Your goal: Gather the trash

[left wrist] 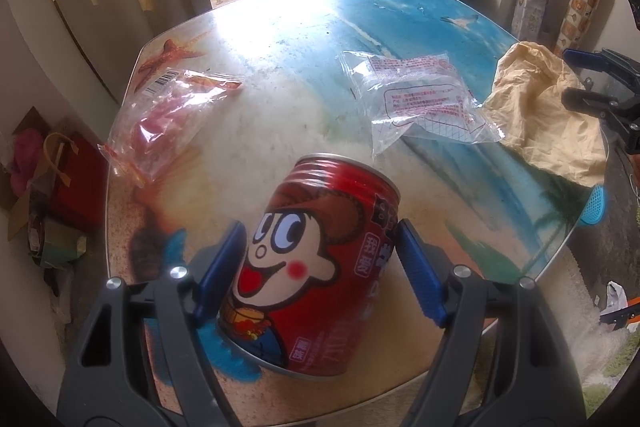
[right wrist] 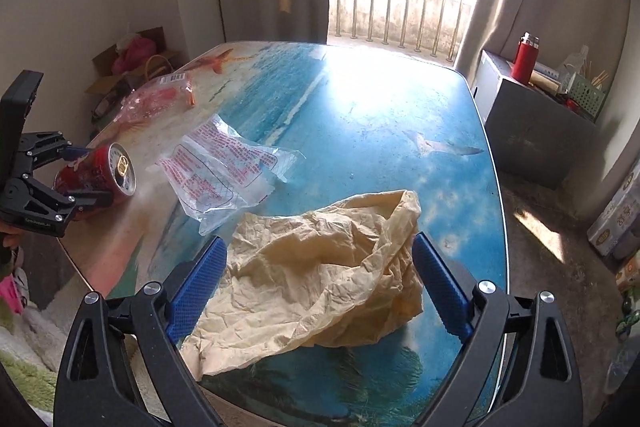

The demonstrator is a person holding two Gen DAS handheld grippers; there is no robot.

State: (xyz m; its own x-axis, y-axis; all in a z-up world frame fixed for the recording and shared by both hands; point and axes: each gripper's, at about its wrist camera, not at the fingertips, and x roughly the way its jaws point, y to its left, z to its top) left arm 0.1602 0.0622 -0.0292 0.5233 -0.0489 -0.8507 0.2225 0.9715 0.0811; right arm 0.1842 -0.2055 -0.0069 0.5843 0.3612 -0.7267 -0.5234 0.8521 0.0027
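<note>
**Can in One Gripper, Bag Waiting Under the Other**

Red and shiny, the drink can (left wrist: 316, 263) fills the space right in front of my left gripper (left wrist: 320, 267). It has a smiling cartoon face on it. Both blue pads (left wrist: 420, 275) press on its sides, so the left gripper is clamped on the can. The can leans, with its silver top pointing away from me. From the right wrist view I can see it (right wrist: 100, 175) held at the near left edge of the table (right wrist: 380, 115), its open top facing the middle. I think I hold it like this so I can carry it to the bag.

My right gripper (right wrist: 316, 283) has its jaws wide apart. The crumpled yellow bag (right wrist: 320, 267) lies between them on the table, but the pads do not press on it. Nothing is held there. The bag's mouth looks loose and half open at the far end. I think this bag is where the trash goes, so it sits near the table edge, easy to reach.

Two more pieces of trash lie flat on the table. One is a clear wrapper with red writing (left wrist: 420, 99), touching the yellow bag. The other is a clear wrapper with a barcode (left wrist: 168, 119), far off by the starfish picture.

I judge the job has only started. The can must go in the bag, and both wrappers are not picked up yet. The bag is thin and floppy, so it could fold shut.
</note>
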